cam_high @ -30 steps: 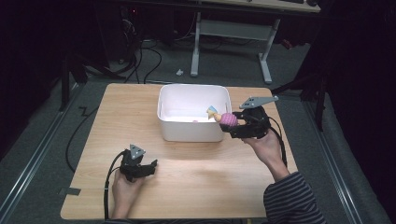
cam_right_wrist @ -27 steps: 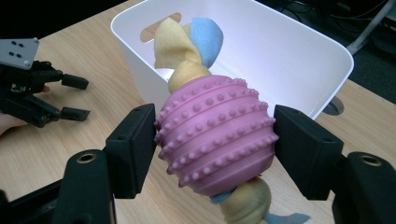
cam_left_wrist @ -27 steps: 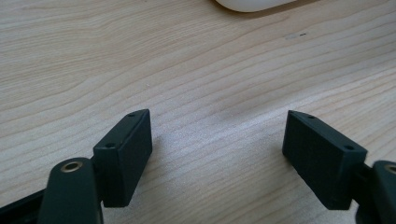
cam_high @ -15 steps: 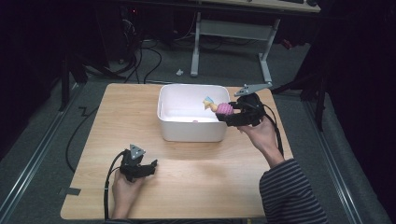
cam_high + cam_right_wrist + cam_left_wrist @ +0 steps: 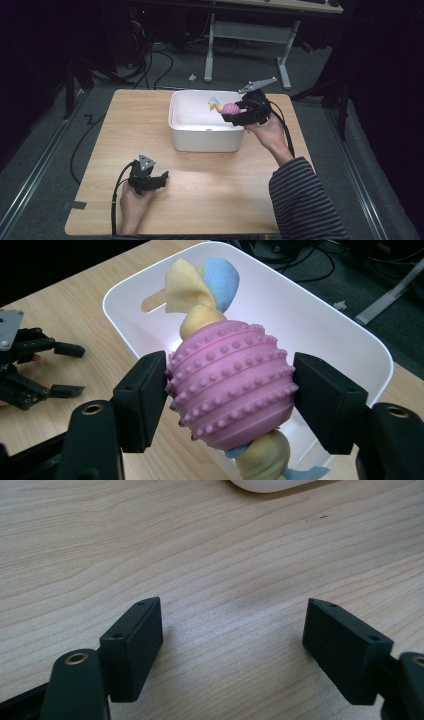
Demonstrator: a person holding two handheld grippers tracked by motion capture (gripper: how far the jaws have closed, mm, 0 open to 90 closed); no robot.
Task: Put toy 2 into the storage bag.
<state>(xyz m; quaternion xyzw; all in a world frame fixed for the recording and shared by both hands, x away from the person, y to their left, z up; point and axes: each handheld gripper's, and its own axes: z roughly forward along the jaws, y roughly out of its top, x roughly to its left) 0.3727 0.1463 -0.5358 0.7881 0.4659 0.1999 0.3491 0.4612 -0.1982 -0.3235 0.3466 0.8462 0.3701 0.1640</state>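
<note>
A pink studded ball toy (image 5: 231, 382) with yellow and blue fabric ends sits clamped between the two black jaws of my right gripper (image 5: 230, 390). In the high view that toy (image 5: 227, 108) hangs over the right rim of the white tub (image 5: 186, 136), with the right gripper (image 5: 239, 113) coming in from the right. My left gripper (image 5: 161, 179) rests on the wooden table near the front left, jaws wide apart. Its own view has bare wood between the jaws of the left gripper (image 5: 232, 630).
The white tub (image 5: 350, 340) stands at the middle back of the wooden table (image 5: 215, 195); a small pink spot lies inside it. The left gripper (image 5: 30, 365) appears far off in the right gripper view. Cables and a desk frame lie on the floor behind.
My right gripper has carried the pink toy up and leftward, from beside the tub's right wall to over its rim. The left gripper has stayed put.
</note>
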